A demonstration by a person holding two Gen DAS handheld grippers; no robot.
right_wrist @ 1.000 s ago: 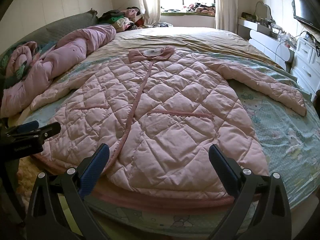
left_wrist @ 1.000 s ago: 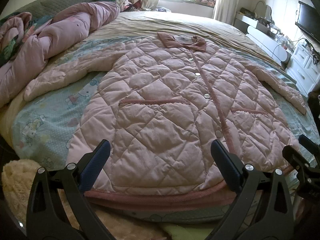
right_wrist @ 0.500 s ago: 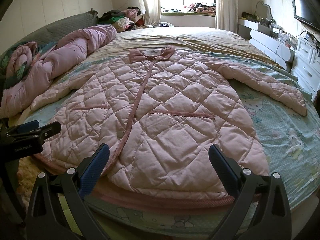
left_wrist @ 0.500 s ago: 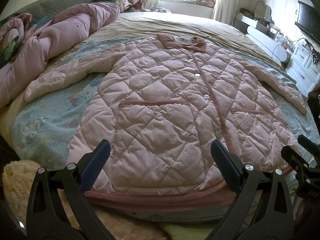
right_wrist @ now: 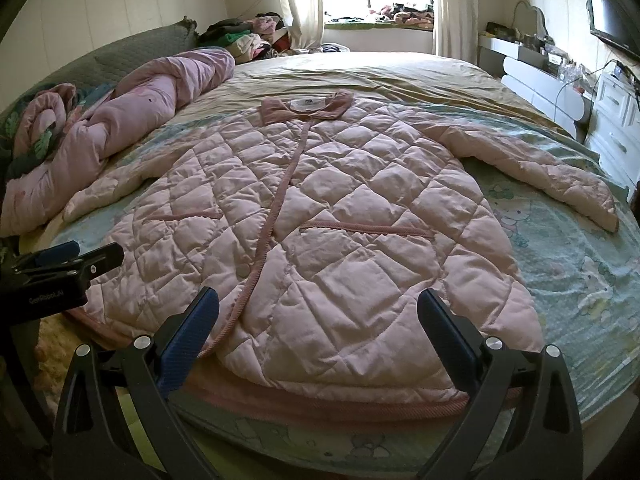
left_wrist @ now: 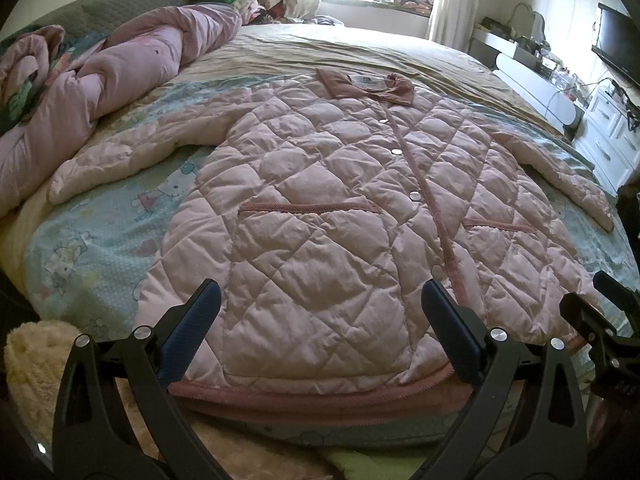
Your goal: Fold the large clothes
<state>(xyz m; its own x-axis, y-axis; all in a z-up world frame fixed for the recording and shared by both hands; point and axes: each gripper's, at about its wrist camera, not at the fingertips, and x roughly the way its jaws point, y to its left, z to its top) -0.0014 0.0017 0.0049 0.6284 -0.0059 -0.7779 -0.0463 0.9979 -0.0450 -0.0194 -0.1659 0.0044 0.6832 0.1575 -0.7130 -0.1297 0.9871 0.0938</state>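
A large pink quilted coat point(left_wrist: 320, 208) lies flat and face up on the bed, collar at the far end, hem toward me, both sleeves spread out. It also shows in the right wrist view point(right_wrist: 328, 216). My left gripper point(left_wrist: 320, 316) is open and empty, just above the hem on the coat's left half. My right gripper point(right_wrist: 318, 316) is open and empty, above the hem on the coat's right half. The right gripper shows at the right edge of the left wrist view point(left_wrist: 600, 312); the left gripper shows at the left edge of the right wrist view point(right_wrist: 68, 260).
A rolled pink duvet point(left_wrist: 112, 68) lies along the bed's left side. The bed carries a pale blue cartoon sheet point(right_wrist: 580, 264). A white dresser point(right_wrist: 616, 120) and a TV point(left_wrist: 618, 48) stand on the right. A cream fluffy rug point(left_wrist: 28, 356) lies at the near left.
Both grippers have stayed open in nearly the same place. The coat has not moved.
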